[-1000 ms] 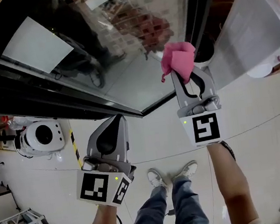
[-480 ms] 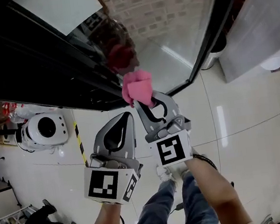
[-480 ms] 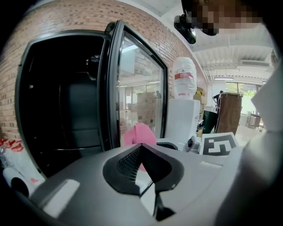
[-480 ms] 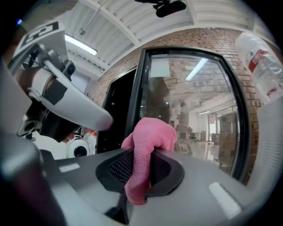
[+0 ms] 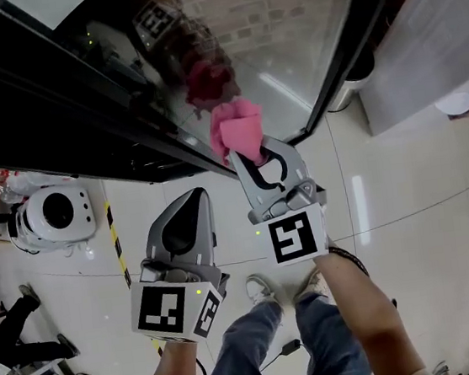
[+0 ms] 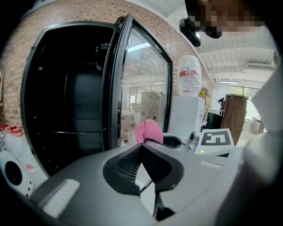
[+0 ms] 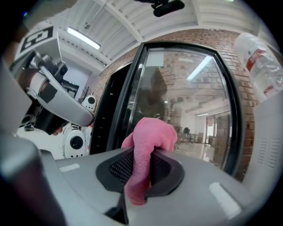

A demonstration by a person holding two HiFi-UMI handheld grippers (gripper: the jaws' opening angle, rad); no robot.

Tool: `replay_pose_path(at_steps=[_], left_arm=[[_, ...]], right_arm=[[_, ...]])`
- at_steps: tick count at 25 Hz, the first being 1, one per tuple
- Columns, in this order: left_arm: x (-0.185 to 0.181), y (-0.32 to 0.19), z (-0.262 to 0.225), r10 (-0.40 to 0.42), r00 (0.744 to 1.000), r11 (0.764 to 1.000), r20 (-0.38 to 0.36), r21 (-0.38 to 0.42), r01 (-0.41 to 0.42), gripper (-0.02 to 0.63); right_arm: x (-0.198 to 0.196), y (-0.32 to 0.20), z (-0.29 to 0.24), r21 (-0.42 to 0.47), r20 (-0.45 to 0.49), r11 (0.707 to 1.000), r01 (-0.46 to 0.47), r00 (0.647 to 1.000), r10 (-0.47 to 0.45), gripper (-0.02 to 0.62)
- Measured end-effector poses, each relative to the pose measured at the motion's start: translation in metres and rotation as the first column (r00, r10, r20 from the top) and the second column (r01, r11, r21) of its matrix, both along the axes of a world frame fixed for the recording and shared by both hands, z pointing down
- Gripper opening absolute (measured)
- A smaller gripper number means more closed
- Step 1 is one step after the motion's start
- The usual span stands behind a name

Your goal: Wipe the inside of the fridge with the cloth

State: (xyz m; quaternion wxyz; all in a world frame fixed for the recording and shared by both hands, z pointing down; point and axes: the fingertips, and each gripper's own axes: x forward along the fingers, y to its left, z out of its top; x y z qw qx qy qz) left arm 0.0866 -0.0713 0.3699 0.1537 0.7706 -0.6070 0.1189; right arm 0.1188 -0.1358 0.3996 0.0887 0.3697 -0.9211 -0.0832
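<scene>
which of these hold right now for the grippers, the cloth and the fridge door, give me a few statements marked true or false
1. The right gripper is shut on the pink cloth. True.
2. The left gripper holds a second cloth. False: its jaws are together with nothing between them.
3. The fridge's glass door stands open. True.
4. The cloth is pressed on a shelf inside the fridge. False: it is held out by the glass door, not in the dark fridge interior.

Jaws of left gripper point(image 6: 142, 146) seen closed, empty. Pink cloth point(image 6: 149, 131) seen beyond tips, before open fridge point(image 6: 66, 101) glass door point(image 6: 143, 84).
</scene>
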Motion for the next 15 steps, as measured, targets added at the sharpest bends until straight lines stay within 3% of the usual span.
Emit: replay_pose_path(at_steps=[7, 12, 15], left_arm=[[0.028, -0.031, 0.043, 0.004, 1.0, 0.999, 0.014, 0.055, -0.005, 0.015], [0.034, -0.042, 0.078, 0.028, 0.999, 0.995, 0.043, 0.093, -0.032, 0.015], [0.03, -0.047, 0.107, 0.023, 0.998, 0.993, 0.052, 0.113, -0.029, 0.015]], right_arm=[[0.071, -0.055, 0.027, 0.1, 0.014, 0.993, -0.07, 0.998, 0.069, 0.057], [0.13, -0.092, 0.052, 0.085, 0.104, 0.981, -0.174, 0.981, 0.165, 0.057], [0.155, -0.11, 0.063, 0.133, 0.112, 0.968, -0.211, 0.974, 0.197, 0.057]])
